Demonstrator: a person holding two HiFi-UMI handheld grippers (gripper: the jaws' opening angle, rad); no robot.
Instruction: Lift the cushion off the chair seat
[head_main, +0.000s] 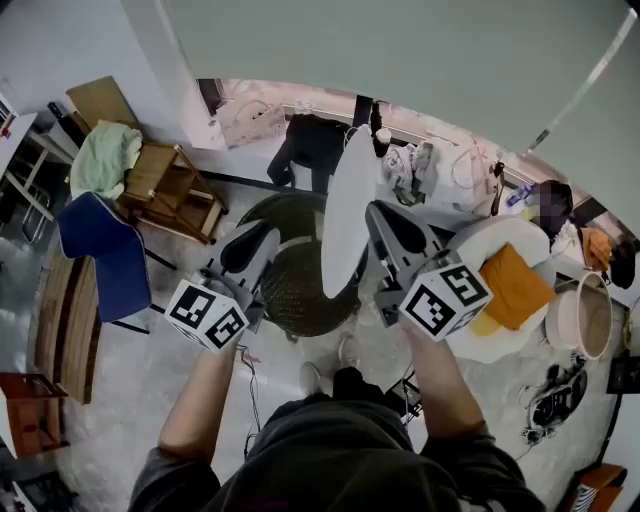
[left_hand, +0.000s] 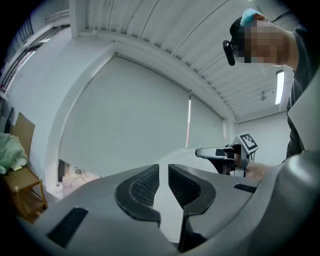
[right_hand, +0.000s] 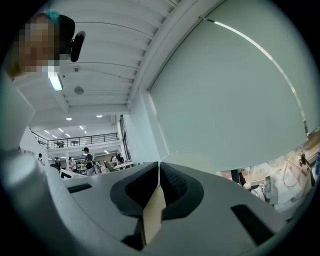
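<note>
A round white cushion (head_main: 345, 210) hangs tilted on edge above the dark woven chair (head_main: 295, 285), clear of its seat. My left gripper (head_main: 262, 238) holds it from the left and my right gripper (head_main: 385, 225) from the right. In the left gripper view the pads of the left gripper (left_hand: 163, 182) are closed on the cushion's white edge (left_hand: 166, 212), and the right gripper (left_hand: 220, 153) shows beyond. In the right gripper view the right gripper (right_hand: 159, 182) is shut on a cream fold of the cushion (right_hand: 154, 217). Both grippers point level at a pale wall.
A wooden chair (head_main: 165, 185) with a green cloth (head_main: 105, 155) and a blue chair (head_main: 105, 250) stand at the left. A white armchair (head_main: 470, 345) with an orange cushion (head_main: 515, 285) and a pale tub (head_main: 580, 315) are at the right. Clutter lines the far wall.
</note>
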